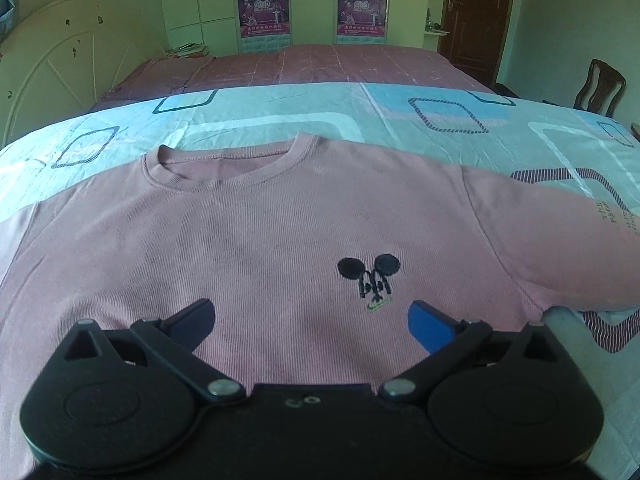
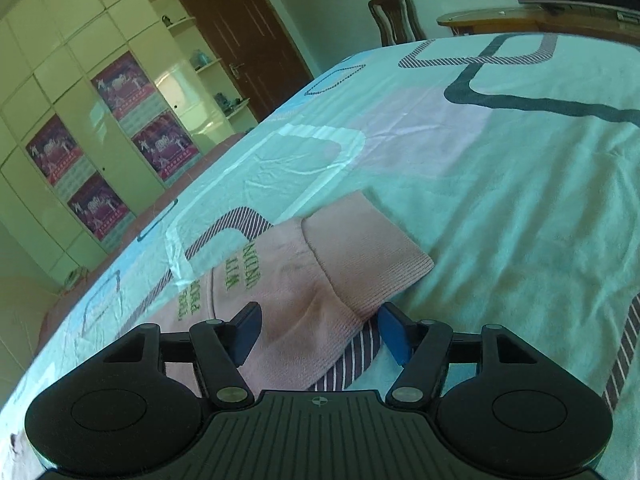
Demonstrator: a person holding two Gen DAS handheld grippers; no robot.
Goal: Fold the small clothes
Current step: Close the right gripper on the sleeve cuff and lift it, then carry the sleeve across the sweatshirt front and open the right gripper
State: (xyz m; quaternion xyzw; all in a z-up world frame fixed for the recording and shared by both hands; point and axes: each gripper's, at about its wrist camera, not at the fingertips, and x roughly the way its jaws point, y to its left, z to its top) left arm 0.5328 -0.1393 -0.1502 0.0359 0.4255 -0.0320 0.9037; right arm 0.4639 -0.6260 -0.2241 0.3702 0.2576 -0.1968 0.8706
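Observation:
A pink long-sleeved top [image 1: 260, 240] lies flat, front up, on the patterned bedsheet [image 1: 320, 108], collar away from me, with a small black mouse-ear emblem [image 1: 370, 276] on the chest. My left gripper [image 1: 312, 316] hovers open over the chest, nothing between its blue pads. In the right wrist view the top's sleeve [image 2: 296, 292] with green lettering ends in a ribbed cuff [image 2: 368, 252]. My right gripper [image 2: 320, 316] is tilted and straddles the sleeve just behind the cuff. Its jaws stand apart and the pads are not pressing on the cloth.
The light blue sheet [image 2: 500, 200] spreads wide to the right of the sleeve. A maroon cover [image 1: 320, 64] lies on the far half of the bed, with a white headboard [image 1: 60, 60] at left. A wooden chair [image 2: 394, 16], a table [image 2: 520, 20] and a wardrobe [image 1: 200, 0] stand beyond.

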